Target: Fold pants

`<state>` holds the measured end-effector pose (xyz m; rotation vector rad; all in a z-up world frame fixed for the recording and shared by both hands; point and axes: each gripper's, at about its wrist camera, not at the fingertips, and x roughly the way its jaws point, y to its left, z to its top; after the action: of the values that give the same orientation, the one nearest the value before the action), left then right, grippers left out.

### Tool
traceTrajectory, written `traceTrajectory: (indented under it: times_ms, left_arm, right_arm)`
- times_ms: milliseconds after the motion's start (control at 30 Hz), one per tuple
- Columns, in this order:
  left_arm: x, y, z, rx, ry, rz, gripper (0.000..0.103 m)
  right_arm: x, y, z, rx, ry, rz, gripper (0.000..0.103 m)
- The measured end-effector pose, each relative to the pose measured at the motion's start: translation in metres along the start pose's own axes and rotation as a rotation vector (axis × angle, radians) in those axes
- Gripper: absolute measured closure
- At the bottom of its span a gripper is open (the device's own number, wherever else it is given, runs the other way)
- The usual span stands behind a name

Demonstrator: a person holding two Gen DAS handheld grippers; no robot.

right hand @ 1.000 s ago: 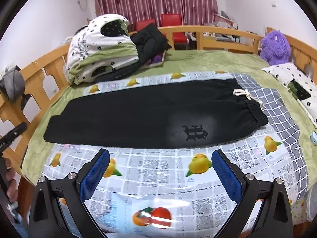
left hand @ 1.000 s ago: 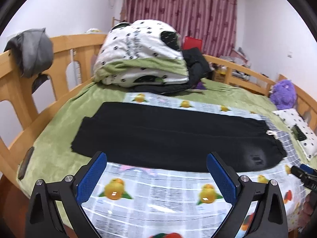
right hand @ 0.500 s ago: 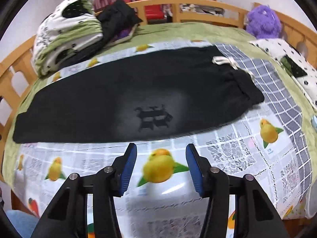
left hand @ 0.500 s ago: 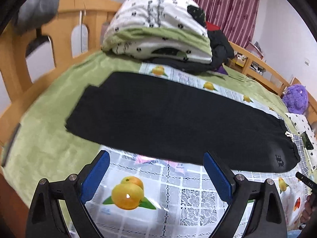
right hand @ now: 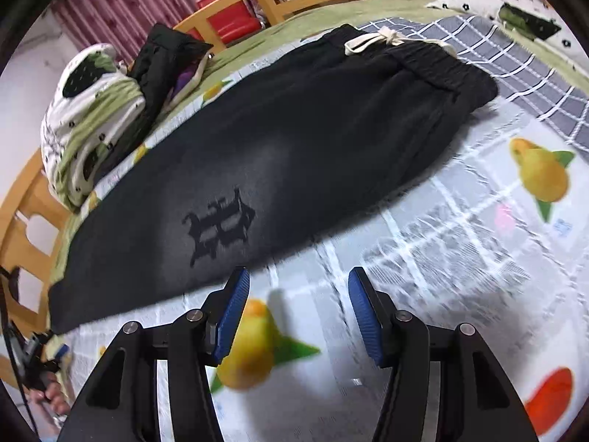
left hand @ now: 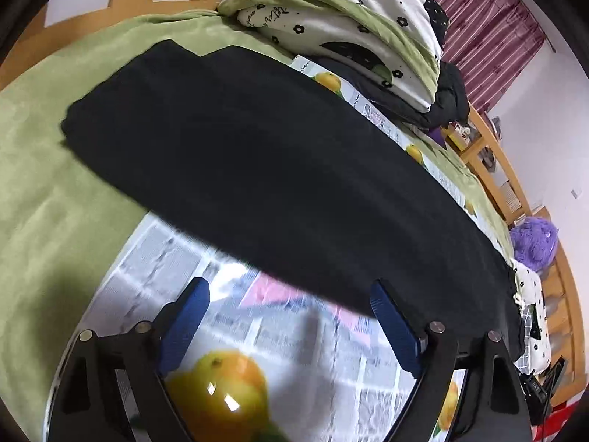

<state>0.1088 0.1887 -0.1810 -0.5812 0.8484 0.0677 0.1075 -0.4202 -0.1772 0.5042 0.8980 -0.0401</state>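
Observation:
Black pants (left hand: pixel 279 154) lie flat, folded lengthwise, across a fruit-print sheet (left hand: pixel 294 335) on the bed. In the right wrist view the pants (right hand: pixel 294 140) show a dark emblem (right hand: pixel 221 226), an elastic waistband and a white drawstring (right hand: pixel 375 40) at the far right. My left gripper (left hand: pixel 289 298) is open and empty, low over the sheet just before the pants' near edge, close to the leg end. My right gripper (right hand: pixel 296 289) is partly open and empty, just before the near edge below the emblem.
A folded white-and-green quilt (left hand: pixel 353 22) and dark clothes (right hand: pixel 162 59) are piled at the back of the bed. A wooden rail (right hand: pixel 22 228) runs around the bed. A purple plush toy (left hand: pixel 533 239) and a spotted pillow (right hand: pixel 489 0) lie beyond the waistband.
Both grippers have dropped and moved in close to the pants' near edge. The right gripper's jaws have narrowed from wide open to partly open. The pants have not moved.

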Motion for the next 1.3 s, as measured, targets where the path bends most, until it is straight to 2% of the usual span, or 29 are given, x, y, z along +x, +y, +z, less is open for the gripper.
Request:
traceTrajectory:
  times_ms: [67, 167, 233, 267, 300, 333, 400, 533, 700, 900, 1033, 1067, 1133, 1167, 1200, 1267, 1300]
  left_arm:
    - [0.008, -0.004, 0.004, -0.005, -0.001, -0.005, 0.017]
    - [0.017, -0.009, 0.010, -0.018, -0.010, 0.017, 0.029]
    - [0.022, -0.009, 0.016, -0.049, -0.014, 0.048, 0.043]
    - [0.024, -0.008, 0.021, -0.056, -0.009, 0.072, 0.060]
    - [0.025, -0.008, 0.024, -0.055, 0.000, 0.107, 0.083]
    - [0.025, -0.008, 0.028, -0.047, 0.008, 0.142, 0.091]
    - [0.019, -0.008, 0.039, -0.035, 0.000, 0.113, 0.096]
    - [-0.014, -0.025, 0.069, 0.035, -0.104, 0.058, 0.096]
    - [-0.019, -0.063, 0.118, 0.130, -0.197, 0.045, 0.096]
    - [0.028, -0.107, 0.174, 0.234, -0.297, 0.115, 0.096]
    - [0.080, -0.120, 0.200, 0.221, -0.286, 0.144, 0.096]
    - [0.094, -0.121, 0.203, 0.218, -0.278, 0.153, 0.096]
    - [0.120, -0.125, 0.208, 0.216, -0.259, 0.189, 0.096]
    - [0.130, -0.127, 0.210, 0.219, -0.234, 0.215, 0.095]
    - [0.138, -0.128, 0.210, 0.228, -0.207, 0.244, 0.090]
    - [0.139, -0.129, 0.204, 0.260, -0.189, 0.243, 0.080]
    - [0.134, -0.130, 0.200, 0.276, -0.192, 0.235, 0.070]
  right_arm:
    - [0.008, 0.002, 0.006, 0.019, -0.005, 0.020, 0.045]
    - [0.021, 0.006, 0.016, 0.035, -0.023, 0.030, 0.045]
    - [0.027, 0.010, 0.022, 0.034, -0.029, -0.002, 0.059]
    - [0.029, 0.013, 0.024, 0.026, -0.030, -0.035, 0.078]
    - [0.029, 0.013, 0.025, 0.021, -0.035, -0.040, 0.085]
    - [0.027, 0.014, 0.027, 0.020, -0.049, -0.027, 0.088]
    - [0.016, 0.020, 0.035, -0.008, -0.074, -0.013, 0.092]
    - [-0.011, 0.046, 0.063, -0.089, -0.148, 0.025, 0.093]
    - [-0.018, 0.078, 0.117, -0.167, -0.212, 0.057, 0.094]
    - [0.021, 0.113, 0.186, -0.237, -0.250, 0.044, 0.095]
    - [0.076, 0.128, 0.224, -0.230, -0.227, 0.012, 0.094]
    - [0.092, 0.129, 0.231, -0.218, -0.210, 0.002, 0.092]
    - [0.126, 0.131, 0.238, -0.205, -0.163, -0.018, 0.081]
    - [0.135, 0.131, 0.239, -0.211, -0.142, -0.032, 0.068]
    - [0.144, 0.133, 0.237, -0.225, -0.112, -0.047, 0.059]
    - [0.147, 0.134, 0.227, -0.247, -0.092, -0.060, 0.059]
    - [0.142, 0.133, 0.219, -0.257, -0.097, -0.060, 0.059]
